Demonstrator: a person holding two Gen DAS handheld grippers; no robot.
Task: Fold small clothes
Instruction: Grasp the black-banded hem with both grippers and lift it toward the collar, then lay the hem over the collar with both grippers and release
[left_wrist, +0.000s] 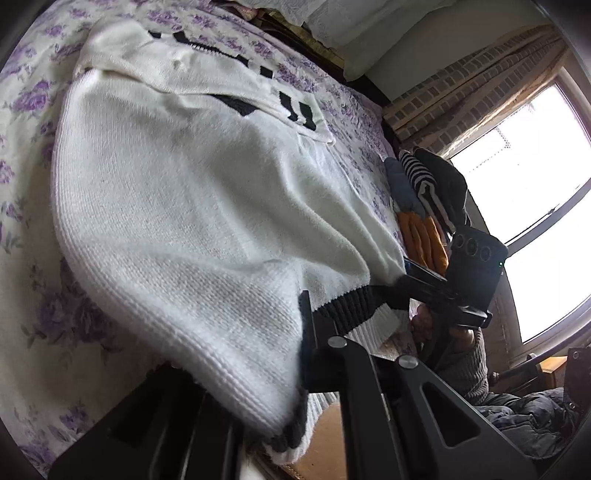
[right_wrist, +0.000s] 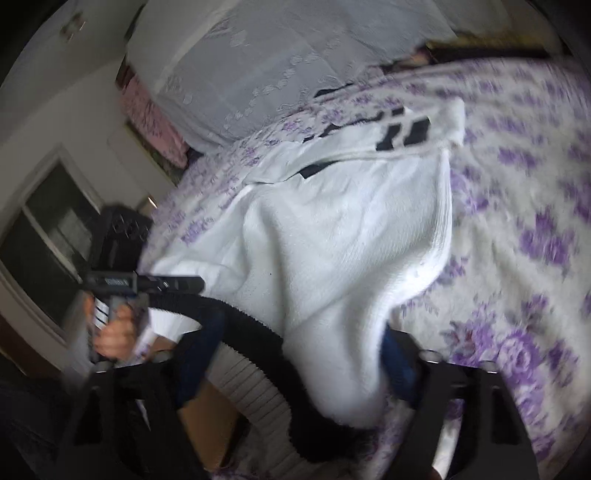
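Note:
A white knitted sweater (left_wrist: 184, 184) with black marks and a black ribbed hem (left_wrist: 347, 306) lies spread on a purple-flowered bedspread (left_wrist: 29, 258). Its near end is raised off the bed. My left gripper (left_wrist: 258, 369) is shut on the hem's left corner, and the fabric covers most of one finger. My right gripper (left_wrist: 391, 284) grips the hem's other corner, with the knit drawn up to its tips. The right wrist view is blurred. There the sweater (right_wrist: 332, 240) bunches between the blue pads (right_wrist: 399, 369) of my right gripper (right_wrist: 299, 354). The left gripper (right_wrist: 201, 284) pinches the hem (right_wrist: 240, 321) at the left.
A pile of folded clothes (left_wrist: 424, 206), striped, blue and orange, sits at the bed's right side below a bright window (left_wrist: 535, 184). A lace-covered pillow (right_wrist: 258, 55) lies at the head of the bed. A hand (right_wrist: 110, 336) holds the left gripper's handle.

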